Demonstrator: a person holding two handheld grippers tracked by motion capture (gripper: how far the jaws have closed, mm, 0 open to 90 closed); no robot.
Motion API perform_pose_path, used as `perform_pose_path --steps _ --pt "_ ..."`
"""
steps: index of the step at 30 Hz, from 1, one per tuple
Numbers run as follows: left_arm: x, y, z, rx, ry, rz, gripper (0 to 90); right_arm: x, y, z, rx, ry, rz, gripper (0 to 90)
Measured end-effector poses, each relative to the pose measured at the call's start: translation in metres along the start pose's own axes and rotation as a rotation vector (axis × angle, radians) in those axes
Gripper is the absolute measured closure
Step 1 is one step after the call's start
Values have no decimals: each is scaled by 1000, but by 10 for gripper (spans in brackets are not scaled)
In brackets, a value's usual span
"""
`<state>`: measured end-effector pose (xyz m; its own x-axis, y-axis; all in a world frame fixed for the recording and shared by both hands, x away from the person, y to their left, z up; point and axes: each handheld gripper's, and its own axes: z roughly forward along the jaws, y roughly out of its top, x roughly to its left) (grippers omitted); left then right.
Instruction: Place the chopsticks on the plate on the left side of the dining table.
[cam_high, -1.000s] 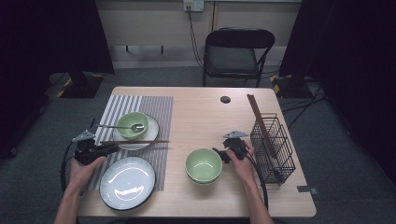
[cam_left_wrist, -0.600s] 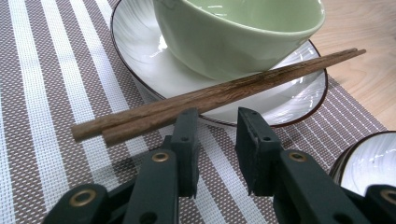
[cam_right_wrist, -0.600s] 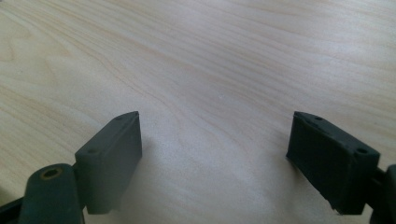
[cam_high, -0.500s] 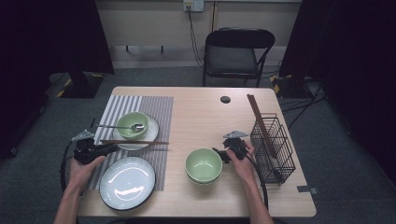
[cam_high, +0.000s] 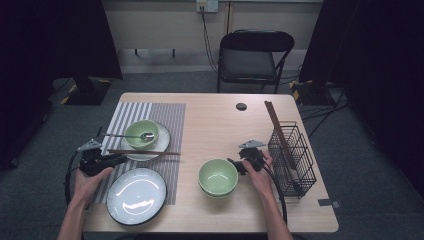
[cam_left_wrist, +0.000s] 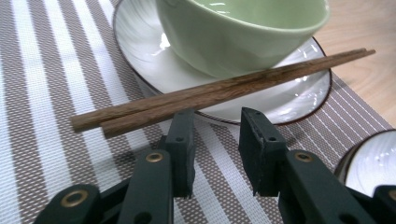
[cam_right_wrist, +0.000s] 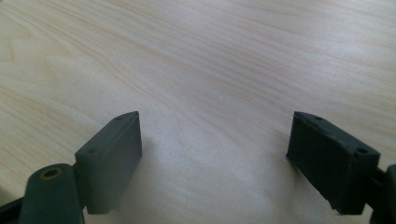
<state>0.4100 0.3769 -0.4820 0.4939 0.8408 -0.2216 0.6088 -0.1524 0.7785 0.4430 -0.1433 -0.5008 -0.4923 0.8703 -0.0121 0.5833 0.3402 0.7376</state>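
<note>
**Left fingers part-open just short of the chopsticks; right fingers wide over bare table**

Surroundings. In the high view the left gripper (cam_high: 111, 161) sits at the left edge of a striped placemat (cam_high: 170, 115). Ahead of its fingers stands a white plate (cam_high: 159, 145) carrying a green bowl (cam_high: 141, 131) with a spoon (cam_high: 131, 135) across it. A second, larger plate (cam_high: 137, 195) lies on the near side of the fingers. The right gripper (cam_high: 234, 165) rests just beside a stack of green bowls (cam_high: 218, 176); a wire rack (cam_high: 292, 160) with a dark stick (cam_high: 277, 125) leaning on it stands on its far side. Nothing lies between the left fingers and the chopsticks (cam_high: 145, 152).

View differences. The high view gives the overall layout but not the finger gaps. The left gripper view shows the fingers (cam_left_wrist: 182, 144) set narrowly apart, having just been opening, with only placemat weave between them. The right gripper view shows the right fingers (cam_right_wrist: 112, 154) spread wide over bare wooden table (cam_right_wrist: 210, 60), gripping nothing.

Position of the chopsticks. In the left gripper view the chopsticks (cam_left_wrist: 219, 91) lie as a pair across the plate's near rim, directly beyond the fingertips. Their near ends overhang the placemat to the left of the fingers. The left fingertip appears to reach their edge; contact cannot be confirmed.
</note>
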Motion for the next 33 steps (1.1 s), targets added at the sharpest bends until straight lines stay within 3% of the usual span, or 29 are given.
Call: perform_pose_path --steps 6,11,14,18,21,23,27,31,33 --pt "-2 2 -5 -12 -49 11 648 0 0 0 0 -1 1 171" --pt "-7 13 -20 -49 -48 34 585 0 0 0 1 -1 0 171" --pt "-11 19 -28 -69 -19 66 523 0 0 0 1 -2 -1 171" --pt "-3 15 -29 -80 12 35 381 0 0 0 1 -2 0 171" --pt "7 9 -32 -102 -13 12 258 0 0 0 0 -3 0 171" --pt "9 8 -34 -90 24 14 177 0 0 0 0 -3 0 171" --pt "15 6 -36 -107 70 -27 160 0 0 0 0 -3 0 171" --pt "23 1 -29 -49 86 -39 176 0 0 0 0 -3 0 171" --pt "25 -3 -25 -45 99 -42 181 0 0 0 0 -2 0 171"
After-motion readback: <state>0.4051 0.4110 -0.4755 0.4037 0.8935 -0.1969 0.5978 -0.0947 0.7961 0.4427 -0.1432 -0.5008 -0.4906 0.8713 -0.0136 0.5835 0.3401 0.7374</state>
